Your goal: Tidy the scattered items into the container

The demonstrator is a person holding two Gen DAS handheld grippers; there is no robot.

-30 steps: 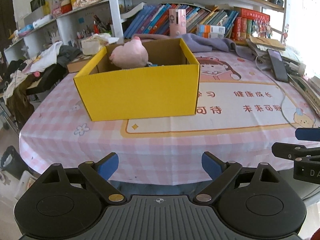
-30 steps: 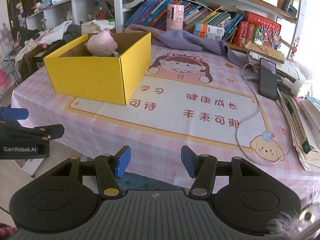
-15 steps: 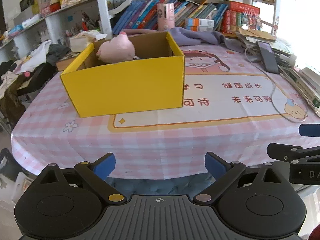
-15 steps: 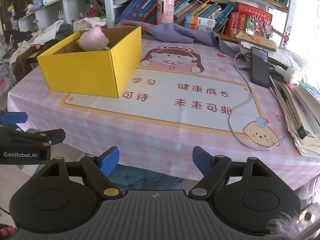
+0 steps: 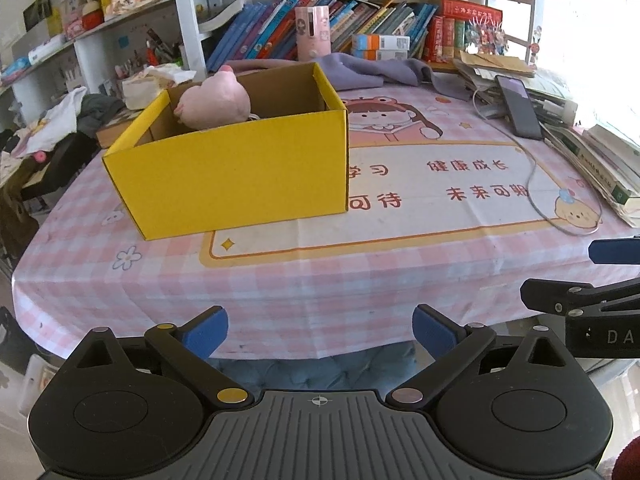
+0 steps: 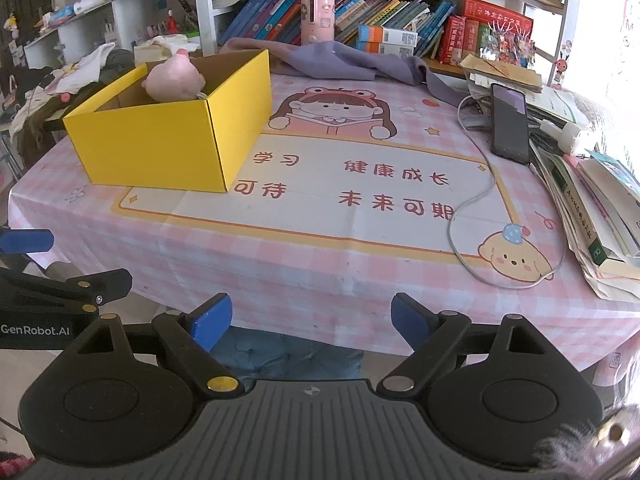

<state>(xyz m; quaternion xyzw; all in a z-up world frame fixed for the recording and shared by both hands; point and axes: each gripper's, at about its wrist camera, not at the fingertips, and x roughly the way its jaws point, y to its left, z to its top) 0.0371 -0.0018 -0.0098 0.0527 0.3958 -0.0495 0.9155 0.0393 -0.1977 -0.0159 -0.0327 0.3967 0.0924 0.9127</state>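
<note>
A yellow cardboard box point(image 5: 240, 172) stands on the left part of the pink checked tablecloth point(image 5: 360, 280); it also shows in the right wrist view point(image 6: 160, 148). A pink plush toy point(image 5: 214, 104) sits inside it, its top above the rim, also seen in the right wrist view point(image 6: 174, 82). My left gripper point(image 5: 320, 330) is open and empty, off the table's front edge. My right gripper point(image 6: 310, 318) is open and empty, also in front of the table edge; its side shows in the left wrist view point(image 5: 592, 300). The left gripper's side shows in the right wrist view point(image 6: 52, 292).
A black phone point(image 6: 509, 122) with a white cable point(image 6: 472, 200) lies at the right. Stacked books and papers point(image 6: 592, 208) line the right edge. A purple cloth point(image 6: 340, 62) and a pink holder point(image 6: 317, 18) stand at the back before bookshelves. Clothes pile at far left point(image 5: 52, 132).
Both grippers have pulled back from the table toward its front edge and risen a little. The right gripper's jaws have opened wider. The box and plush toy have not moved.
</note>
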